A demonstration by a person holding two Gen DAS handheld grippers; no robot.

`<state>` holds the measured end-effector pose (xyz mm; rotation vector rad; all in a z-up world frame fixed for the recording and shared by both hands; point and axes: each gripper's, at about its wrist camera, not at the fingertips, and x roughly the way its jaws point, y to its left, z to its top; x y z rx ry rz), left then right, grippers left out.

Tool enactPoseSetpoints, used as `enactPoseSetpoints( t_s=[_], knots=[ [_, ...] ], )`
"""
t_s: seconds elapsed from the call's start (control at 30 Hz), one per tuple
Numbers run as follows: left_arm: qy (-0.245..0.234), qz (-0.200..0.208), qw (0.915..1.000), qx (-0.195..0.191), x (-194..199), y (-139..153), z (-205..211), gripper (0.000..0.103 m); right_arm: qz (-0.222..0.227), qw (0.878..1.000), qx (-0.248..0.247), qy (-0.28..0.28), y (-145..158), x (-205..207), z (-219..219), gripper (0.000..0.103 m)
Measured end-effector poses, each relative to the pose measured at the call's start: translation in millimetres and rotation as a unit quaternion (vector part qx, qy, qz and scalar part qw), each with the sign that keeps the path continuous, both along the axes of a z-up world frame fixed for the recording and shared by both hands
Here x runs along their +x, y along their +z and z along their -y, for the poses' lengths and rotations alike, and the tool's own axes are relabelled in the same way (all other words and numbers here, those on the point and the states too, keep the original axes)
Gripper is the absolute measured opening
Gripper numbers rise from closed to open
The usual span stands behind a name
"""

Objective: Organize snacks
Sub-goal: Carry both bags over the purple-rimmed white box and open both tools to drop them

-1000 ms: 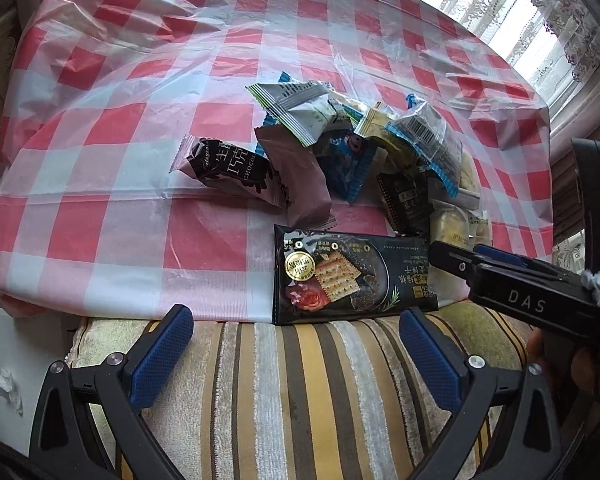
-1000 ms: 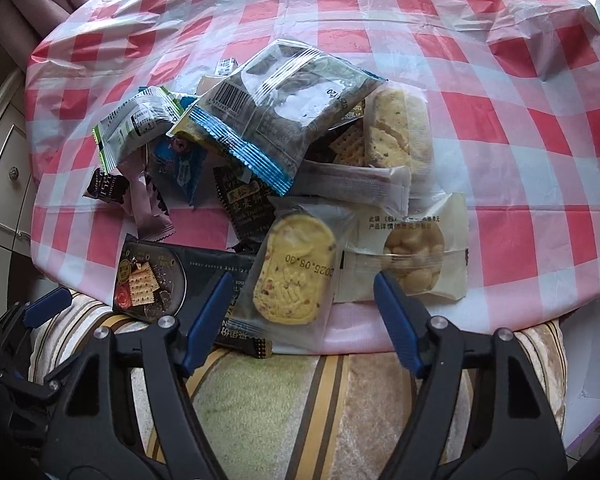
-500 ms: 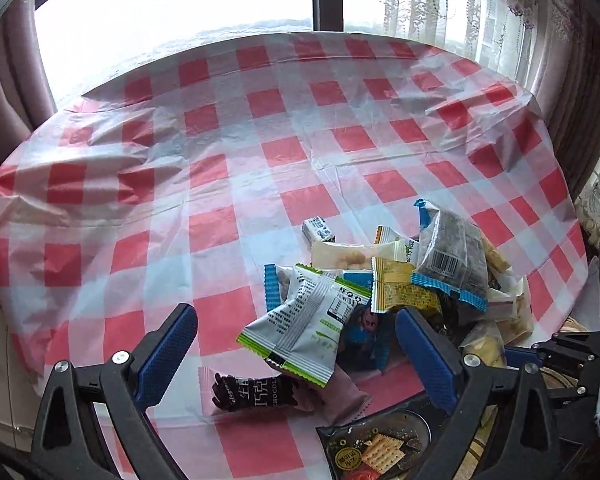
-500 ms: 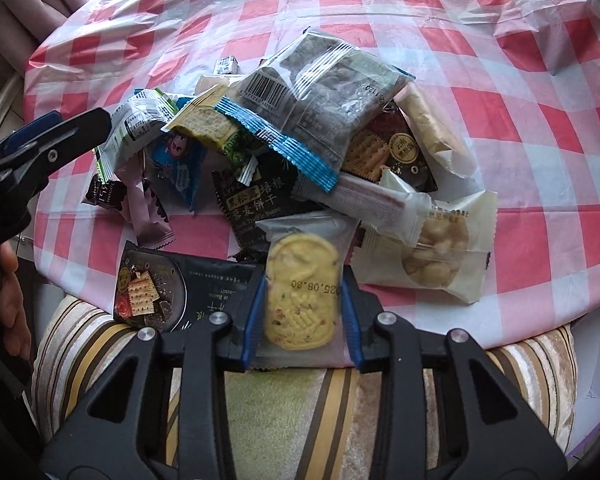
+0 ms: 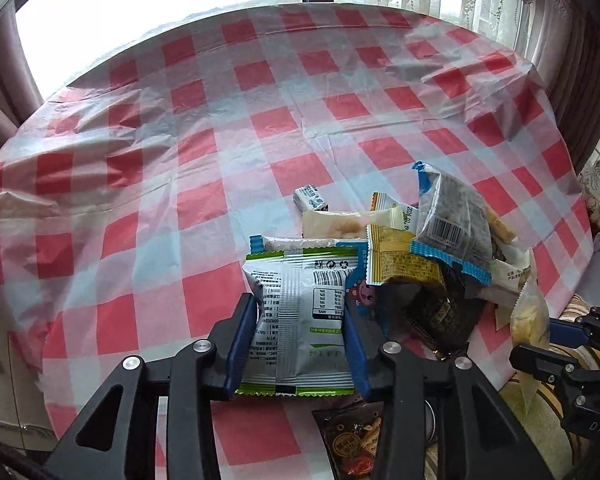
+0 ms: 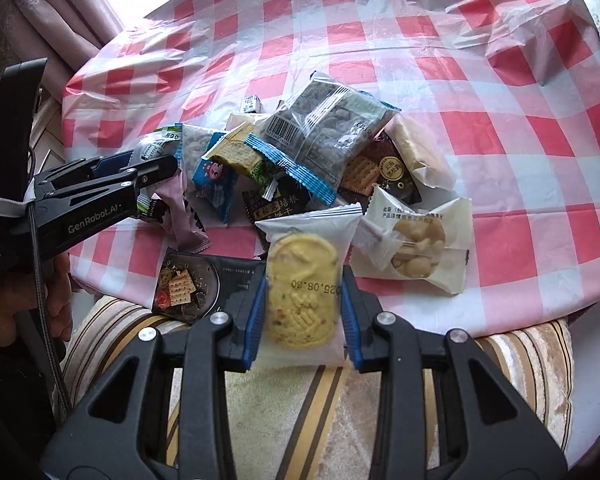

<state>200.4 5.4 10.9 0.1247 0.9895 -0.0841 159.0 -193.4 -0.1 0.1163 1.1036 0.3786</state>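
Left wrist view: left gripper (image 5: 300, 344) closing, blue pads against a white-and-green snack packet (image 5: 300, 316) at the near edge of the snack pile (image 5: 432, 248) on the checked tablecloth (image 5: 204, 168). Right wrist view: right gripper (image 6: 302, 316) pinching a clear packet with a yellow biscuit (image 6: 300, 292), above the tablecloth's near edge.

A jumbled pile of crinkly snack packets (image 6: 300, 160) crowded the near edge of the round red-and-white checked plastic tablecloth (image 5: 220, 140); its far edge and left side lay bare.
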Motion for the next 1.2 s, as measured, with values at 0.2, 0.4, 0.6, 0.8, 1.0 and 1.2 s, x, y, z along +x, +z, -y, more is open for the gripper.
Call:
enactPoseSetpoints(
  t_s=[0.2,0.4,0.6,0.8,1.0,1.2],
  knots=[
    [0.002,0.031,0.9994,-0.015,-29.2,30.4,21.2,0.043,0.014,0.999,0.024,-0.023,9.9,-17.1,35.6,0.038],
    [-0.033,0.042,0.9979,-0.035,-43.3,49.4,70.2,0.043,0.03,0.996,0.045,-0.066,19.1,-31.4,78.7,0.038],
    [-0.1,0.031,0.9936,-0.043,-50.7,50.4,145.4,0.043,0.032,0.99,0.067,-0.12,16.7,-45.1,138.1,0.038],
    [-0.152,0.021,0.9874,-0.038,-57.1,44.4,214.4,0.043,0.042,0.981,0.084,-0.168,17.3,-55.5,192.2,0.038],
    [-0.205,-0.009,0.9768,-0.062,-64.7,38.6,270.0,0.043,0.038,0.967,0.086,-0.236,3.7,-72.3,250.1,0.038],
    [-0.246,-0.051,0.9639,-0.09,-69.3,24.6,319.8,0.043,0.021,0.952,0.074,-0.297,-18.6,-89.9,300.3,0.038]
  ],
)
